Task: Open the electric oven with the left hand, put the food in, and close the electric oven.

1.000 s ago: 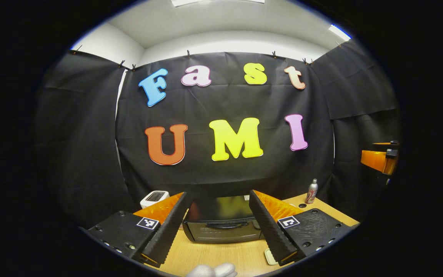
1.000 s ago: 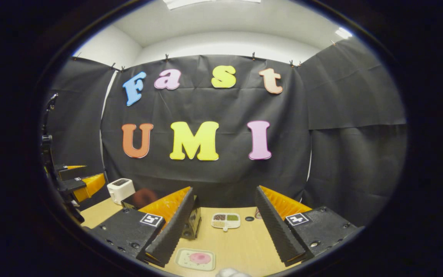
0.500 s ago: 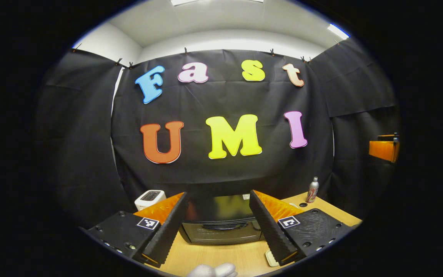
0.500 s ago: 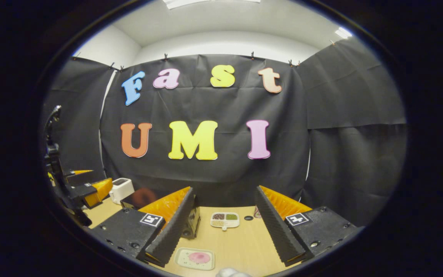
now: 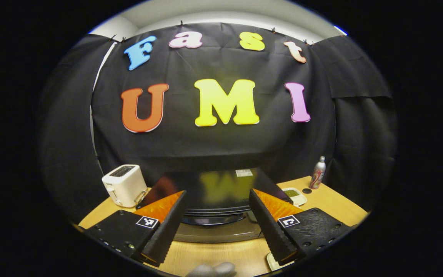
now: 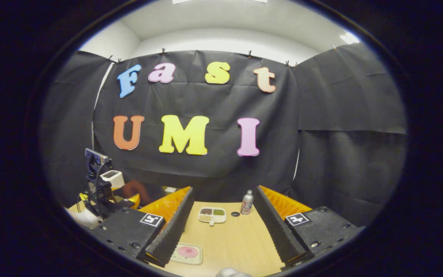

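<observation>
So my left claw (image 5: 217, 225) is spread wide with nothing between the fingers, and it's way closer to the oven (image 5: 217, 207) than a second ago. Back then the oven sat small and farther off between the fingers; now its dark glossy top and the curved handle (image 5: 214, 220) on the door fill the gap right ahead of me. The door looks closed, so I'd say I'm just lining up on the handle, opening not started yet.

My right claw (image 6: 223, 227) is also spread and holding nothing, hovering over the desk (image 6: 237, 246). Nearest to it is the plate with the pink food (image 6: 186, 252), lying flat just by my left finger, untouched. That's what has to go in later, I reckon.

Farther out on the desk there's a divided snack tray (image 6: 212, 215), a small black cap (image 6: 235, 214) and a can (image 6: 247, 202) standing upright. Off to the left of the right gripper view I can see my other claw up by the oven, and the white toaster (image 5: 124, 185) beyond that, near the wall.
</observation>
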`<act>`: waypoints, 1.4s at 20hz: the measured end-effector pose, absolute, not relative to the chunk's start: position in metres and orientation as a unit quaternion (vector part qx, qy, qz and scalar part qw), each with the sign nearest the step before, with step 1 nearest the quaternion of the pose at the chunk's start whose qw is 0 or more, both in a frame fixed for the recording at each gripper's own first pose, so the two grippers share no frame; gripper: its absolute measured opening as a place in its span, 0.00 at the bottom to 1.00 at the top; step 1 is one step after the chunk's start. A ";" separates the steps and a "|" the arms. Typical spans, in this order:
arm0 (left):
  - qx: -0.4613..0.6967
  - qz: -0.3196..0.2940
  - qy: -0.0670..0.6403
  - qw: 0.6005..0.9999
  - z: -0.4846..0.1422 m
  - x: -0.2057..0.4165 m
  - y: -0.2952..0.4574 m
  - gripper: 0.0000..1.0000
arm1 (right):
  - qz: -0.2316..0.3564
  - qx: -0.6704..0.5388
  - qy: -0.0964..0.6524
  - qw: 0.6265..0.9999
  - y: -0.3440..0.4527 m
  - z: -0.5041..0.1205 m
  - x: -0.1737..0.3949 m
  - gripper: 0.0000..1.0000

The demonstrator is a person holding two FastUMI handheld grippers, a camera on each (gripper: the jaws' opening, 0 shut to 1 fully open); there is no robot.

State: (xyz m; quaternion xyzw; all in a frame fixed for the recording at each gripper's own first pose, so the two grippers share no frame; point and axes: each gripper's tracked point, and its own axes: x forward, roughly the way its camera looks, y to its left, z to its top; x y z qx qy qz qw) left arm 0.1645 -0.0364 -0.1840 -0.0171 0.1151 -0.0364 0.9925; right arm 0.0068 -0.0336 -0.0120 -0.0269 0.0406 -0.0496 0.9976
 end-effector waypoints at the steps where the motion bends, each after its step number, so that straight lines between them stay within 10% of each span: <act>1: -0.021 -0.036 0.128 0.991 -0.197 0.171 -0.035 0.97 | -0.057 -0.029 0.045 0.997 -0.037 -0.014 0.003 0.96; 28: -0.012 -0.035 0.219 0.975 -0.290 0.056 -0.022 0.97 | -0.043 -0.022 0.082 0.995 0.002 -0.054 -0.037 0.96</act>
